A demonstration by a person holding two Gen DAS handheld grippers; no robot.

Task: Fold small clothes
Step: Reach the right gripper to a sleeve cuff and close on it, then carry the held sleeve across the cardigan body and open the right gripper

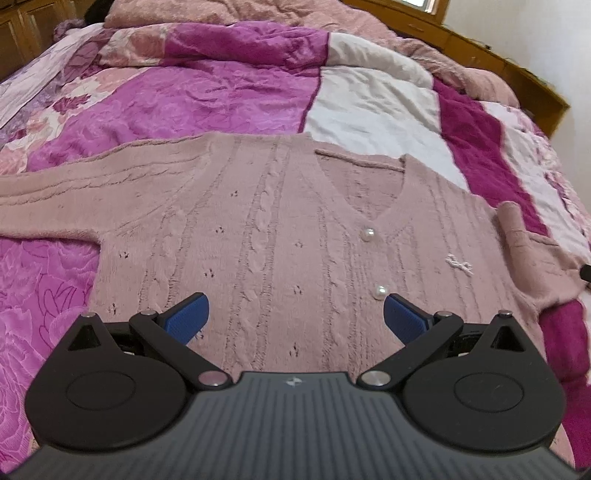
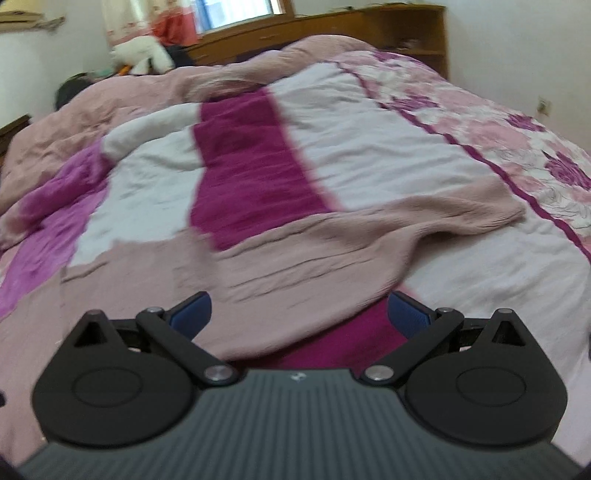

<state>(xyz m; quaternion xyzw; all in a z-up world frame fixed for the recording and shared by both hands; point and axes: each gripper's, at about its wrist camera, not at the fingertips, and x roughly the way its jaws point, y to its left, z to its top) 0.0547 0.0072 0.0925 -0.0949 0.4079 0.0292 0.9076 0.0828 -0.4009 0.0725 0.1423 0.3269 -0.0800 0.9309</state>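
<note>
A dusty-pink cable-knit cardigan with pearl buttons lies face up and flat on the bed, V-neck toward the far side. Its left sleeve stretches out to the left. My left gripper is open and empty, hovering over the cardigan's lower front. In the right wrist view the right sleeve lies spread to the right across the quilt. My right gripper is open and empty, just above the sleeve's near edge. This view is blurred.
The bed carries a patchwork quilt in magenta, white and floral pink, with a pink blanket bunched at the far end. A wooden headboard and a white plush toy are beyond the bed.
</note>
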